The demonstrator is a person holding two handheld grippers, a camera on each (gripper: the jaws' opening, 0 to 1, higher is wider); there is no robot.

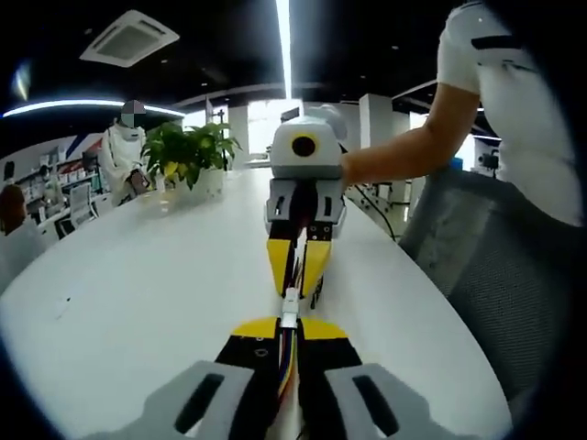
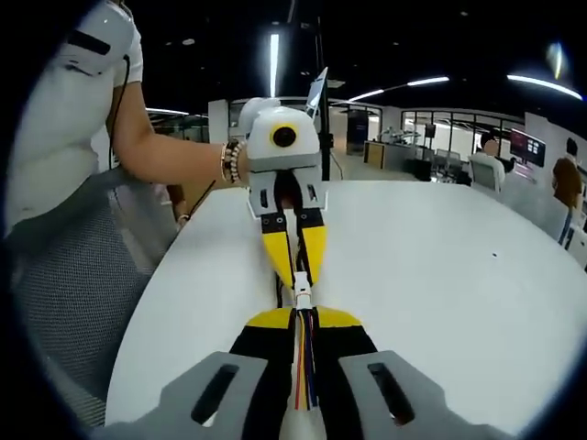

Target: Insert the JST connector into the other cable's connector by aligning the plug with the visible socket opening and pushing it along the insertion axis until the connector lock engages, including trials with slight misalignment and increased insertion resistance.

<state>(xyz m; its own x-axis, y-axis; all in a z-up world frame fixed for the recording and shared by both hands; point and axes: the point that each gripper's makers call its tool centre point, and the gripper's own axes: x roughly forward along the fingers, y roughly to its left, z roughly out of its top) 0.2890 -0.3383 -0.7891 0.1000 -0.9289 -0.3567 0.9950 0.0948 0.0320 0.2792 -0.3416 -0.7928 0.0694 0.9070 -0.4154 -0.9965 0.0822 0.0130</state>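
Both grippers face each other tip to tip above a white table point(image 1: 138, 275). In the left gripper view, my left gripper point(image 1: 289, 326) is shut on a cable of coloured wires point(image 1: 288, 362) ending in a white JST connector point(image 1: 290, 307). Just beyond it, the right gripper point(image 1: 300, 291) is held by a person's hand. In the right gripper view, my right gripper point(image 2: 303, 317) is shut on red, yellow and blue wires point(image 2: 304, 367) with a white connector point(image 2: 301, 286) at its tips. That connector meets the left gripper point(image 2: 298, 278). Whether the connectors are locked together cannot be told.
A potted plant point(image 1: 193, 151) stands at the table's far end. A grey mesh chair point(image 1: 486, 275) sits beside the table, with the person's bare forearm point(image 1: 404, 151) above it. Other people sit at desks in the background point(image 2: 559, 183).
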